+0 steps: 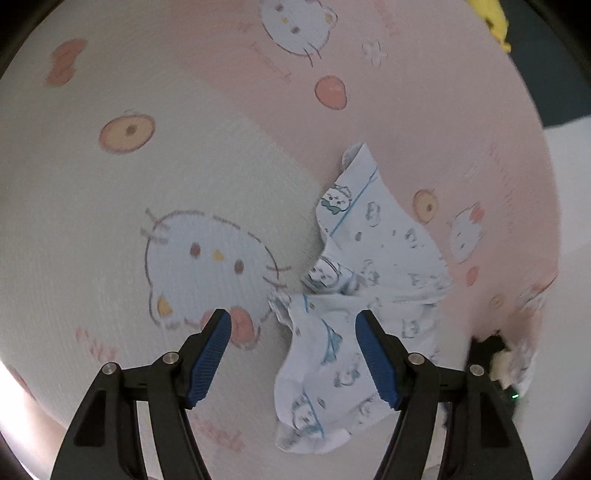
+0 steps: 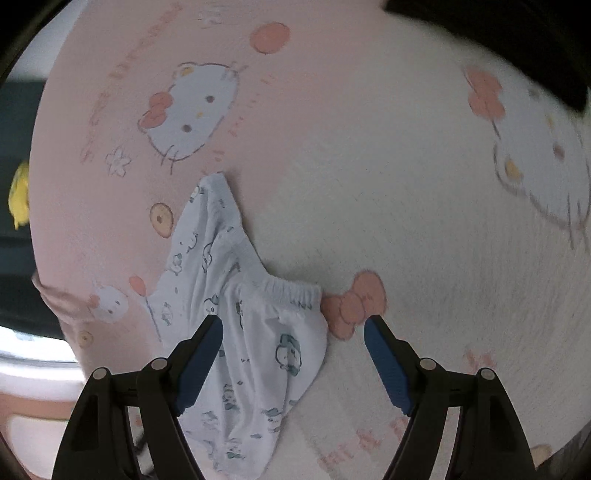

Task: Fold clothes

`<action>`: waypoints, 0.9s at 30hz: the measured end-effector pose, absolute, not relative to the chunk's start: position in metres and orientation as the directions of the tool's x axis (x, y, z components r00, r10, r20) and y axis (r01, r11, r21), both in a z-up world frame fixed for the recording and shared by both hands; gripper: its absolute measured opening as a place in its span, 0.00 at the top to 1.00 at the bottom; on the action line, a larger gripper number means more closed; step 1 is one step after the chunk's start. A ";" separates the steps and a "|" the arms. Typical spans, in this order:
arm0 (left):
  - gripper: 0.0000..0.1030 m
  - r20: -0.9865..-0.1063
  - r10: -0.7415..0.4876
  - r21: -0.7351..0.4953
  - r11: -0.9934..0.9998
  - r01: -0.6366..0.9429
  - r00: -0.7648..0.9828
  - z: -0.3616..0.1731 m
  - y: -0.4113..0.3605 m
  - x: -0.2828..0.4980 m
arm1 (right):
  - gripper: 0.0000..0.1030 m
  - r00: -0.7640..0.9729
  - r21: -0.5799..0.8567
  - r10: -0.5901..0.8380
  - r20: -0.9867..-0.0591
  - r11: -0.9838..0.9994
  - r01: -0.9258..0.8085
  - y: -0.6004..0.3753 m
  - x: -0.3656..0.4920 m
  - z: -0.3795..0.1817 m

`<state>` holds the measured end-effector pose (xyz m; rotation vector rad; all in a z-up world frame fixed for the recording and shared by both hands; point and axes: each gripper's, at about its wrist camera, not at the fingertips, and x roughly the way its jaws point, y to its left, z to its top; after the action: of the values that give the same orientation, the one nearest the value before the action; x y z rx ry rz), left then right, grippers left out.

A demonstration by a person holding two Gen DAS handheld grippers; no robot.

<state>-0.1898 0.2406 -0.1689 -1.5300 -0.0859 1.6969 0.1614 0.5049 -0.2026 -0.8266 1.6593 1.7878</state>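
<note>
- A small white pair of printed shorts [image 1: 364, 295] with blue cartoon figures lies crumpled on a pink and cream cartoon-cat bedsheet [image 1: 147, 166]; that garment is the landmark for the rest.
- The left gripper [image 1: 293, 325] hovers over the shorts' near end, its jaws spread wide and holding nothing; the blue pads [image 1: 210, 358] stand apart, and whether the right-hand pad touches the fabric beneath it cannot be told.
- In the right wrist view the shorts [image 2: 258, 332] show a gathered elastic waistband [image 2: 291, 290] lying toward the cream part of the sheet.
- The right gripper [image 2: 293, 325] is also wide open and empty; its left-hand pad sits over the shorts, while the other sits beyond the waistband, over a pink bow print [image 2: 354, 302].
- A yellow object [image 1: 491, 22], too blurred to name, lies well apart from the shorts, past the sheet's far edge.
</note>
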 end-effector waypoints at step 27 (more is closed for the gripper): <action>0.34 -0.915 0.404 -0.242 -0.537 -0.808 0.006 -0.180 0.245 -0.099 | 0.24 -0.553 0.537 -0.023 -0.833 -0.275 -0.797 0.496 0.144 -0.196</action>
<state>-0.0993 0.2453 -0.1796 -1.3680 0.4542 1.6872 0.1443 0.4957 -0.1959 -1.0300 1.4359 1.8814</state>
